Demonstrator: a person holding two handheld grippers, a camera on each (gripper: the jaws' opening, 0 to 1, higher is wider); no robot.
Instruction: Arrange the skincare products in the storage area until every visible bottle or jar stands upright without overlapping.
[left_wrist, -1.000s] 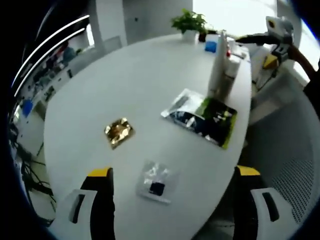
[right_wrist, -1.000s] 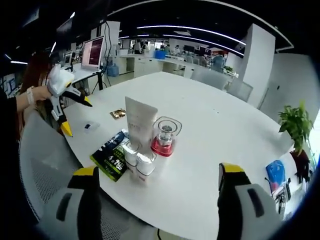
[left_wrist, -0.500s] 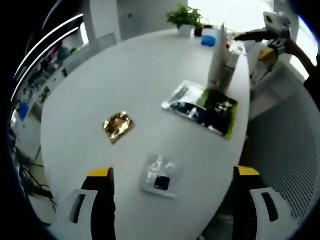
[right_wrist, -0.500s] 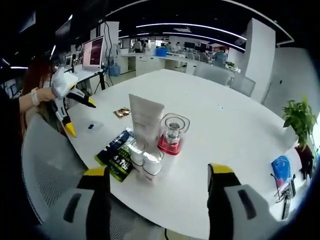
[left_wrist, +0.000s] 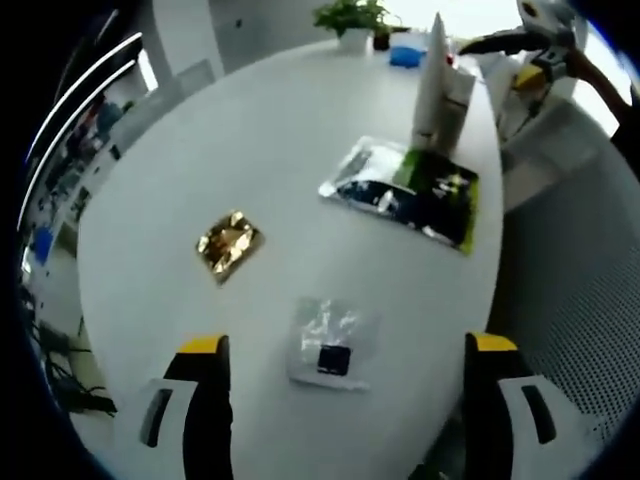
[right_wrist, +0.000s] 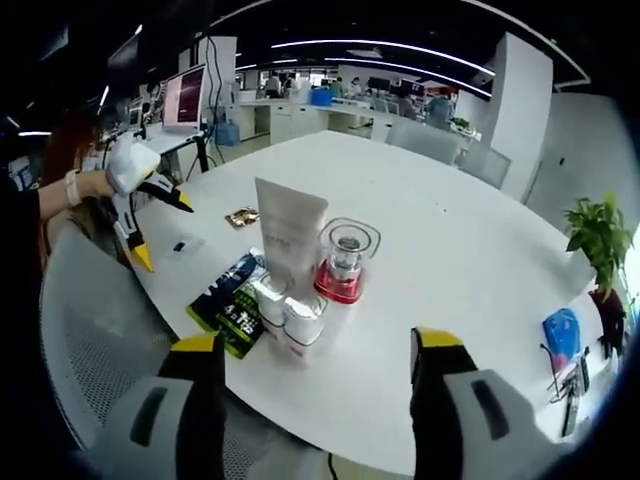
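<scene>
A tall white tube (right_wrist: 289, 232) stands upright on the white table (right_wrist: 450, 260), with a clear jar on a red base (right_wrist: 343, 264) beside it and two small white jars (right_wrist: 287, 314) in front. A dark green sachet (right_wrist: 233, 292) lies flat next to them. In the left gripper view the tube (left_wrist: 431, 88) stands far off, the green sachet (left_wrist: 410, 188) lies nearer, then a gold packet (left_wrist: 228, 243) and a clear packet (left_wrist: 332, 343). My left gripper (left_wrist: 345, 420) hangs open above the clear packet. My right gripper (right_wrist: 315, 400) is open, short of the jars.
A potted plant (right_wrist: 598, 240) and a blue item (right_wrist: 563, 337) sit at the table's far end. A grey mesh chair (right_wrist: 90, 330) stands at the table's edge near the person holding the left gripper (right_wrist: 140, 185). Desks and monitors fill the room behind.
The left gripper view has shifted toward the clear packet, which now lies closer between the jaws. The right gripper view has edged slightly nearer the jars.
</scene>
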